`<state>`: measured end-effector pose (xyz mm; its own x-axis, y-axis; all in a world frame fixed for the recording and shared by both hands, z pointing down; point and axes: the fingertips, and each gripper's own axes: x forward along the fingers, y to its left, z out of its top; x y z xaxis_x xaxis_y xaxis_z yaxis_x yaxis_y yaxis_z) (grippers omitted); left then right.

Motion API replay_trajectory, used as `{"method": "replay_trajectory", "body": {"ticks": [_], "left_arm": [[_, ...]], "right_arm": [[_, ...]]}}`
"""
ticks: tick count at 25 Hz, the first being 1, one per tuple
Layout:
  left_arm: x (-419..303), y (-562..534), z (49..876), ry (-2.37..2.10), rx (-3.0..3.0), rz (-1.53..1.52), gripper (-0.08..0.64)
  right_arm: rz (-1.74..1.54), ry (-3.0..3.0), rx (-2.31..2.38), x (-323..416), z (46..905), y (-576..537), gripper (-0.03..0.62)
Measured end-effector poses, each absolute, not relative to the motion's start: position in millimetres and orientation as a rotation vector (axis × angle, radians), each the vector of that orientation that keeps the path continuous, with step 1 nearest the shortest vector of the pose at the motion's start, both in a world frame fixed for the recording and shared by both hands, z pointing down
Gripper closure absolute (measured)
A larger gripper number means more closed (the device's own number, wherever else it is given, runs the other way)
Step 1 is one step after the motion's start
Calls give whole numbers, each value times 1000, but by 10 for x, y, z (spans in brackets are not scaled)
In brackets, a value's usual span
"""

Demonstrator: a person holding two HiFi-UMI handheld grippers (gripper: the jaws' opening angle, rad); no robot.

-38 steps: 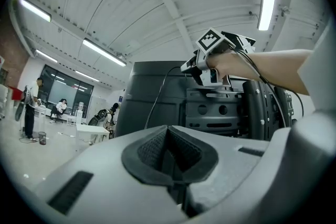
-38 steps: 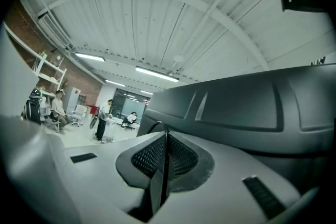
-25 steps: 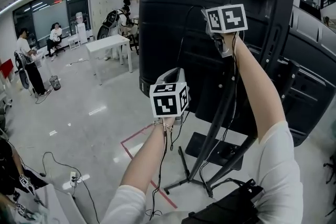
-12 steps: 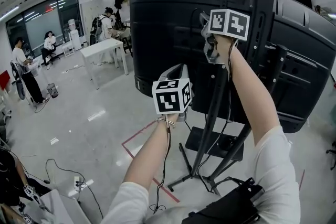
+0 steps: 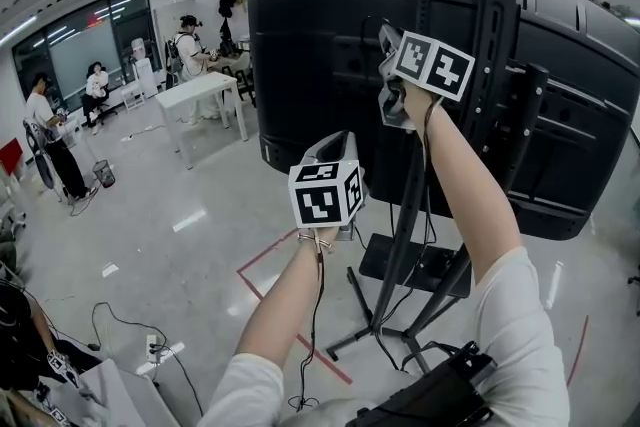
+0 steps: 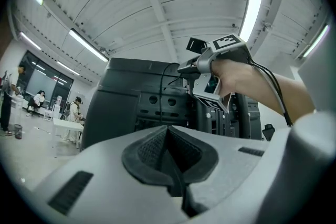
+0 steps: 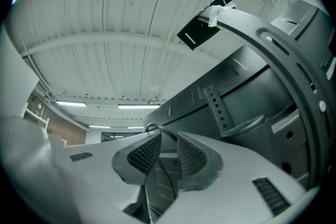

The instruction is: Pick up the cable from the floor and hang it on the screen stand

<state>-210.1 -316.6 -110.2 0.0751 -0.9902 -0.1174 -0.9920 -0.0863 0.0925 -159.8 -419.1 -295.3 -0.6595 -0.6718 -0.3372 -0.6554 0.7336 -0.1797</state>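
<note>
The right gripper, raised by the tall black metal screen stand, has its jaws narrowly apart, with the thin black cable at their tips. The left gripper, nearer and lower, is closed on nothing.

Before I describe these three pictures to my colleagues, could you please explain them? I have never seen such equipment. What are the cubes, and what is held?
No robot is here: a person holds a tool in each hand, and each marker cube is part of its tool. The head view comes from a camera on the person's head, looking down over both arms. The other two views come from a camera riding on each tool, looking along its jaws. The left hand-held gripper is shut on a thin black cable. The cable runs up to the right hand-held gripper, whose jaws stand apart around it, behind a large black screen on its screen stand. The grey floor shows red tape.
</note>
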Motion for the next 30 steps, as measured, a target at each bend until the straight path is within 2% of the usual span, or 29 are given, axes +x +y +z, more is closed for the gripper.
{"method": "replay_trajectory", "body": {"ticks": [12, 20, 30], "left_arm": [[-1950, -2905, -928, 2102, -2332, 207, 557], [-1748, -2738, -606, 2091, -2354, 204, 558], [-1581, -2529, 128, 2134, -2374, 132, 558]], "right_arm": [[-234, 2579, -966, -1484, -2307, -3872, 509], [-119, 2705, -1117, -1130, -1159, -3436, 511], [-136, 2785, -1269, -713, 68, -2943, 522]]}}
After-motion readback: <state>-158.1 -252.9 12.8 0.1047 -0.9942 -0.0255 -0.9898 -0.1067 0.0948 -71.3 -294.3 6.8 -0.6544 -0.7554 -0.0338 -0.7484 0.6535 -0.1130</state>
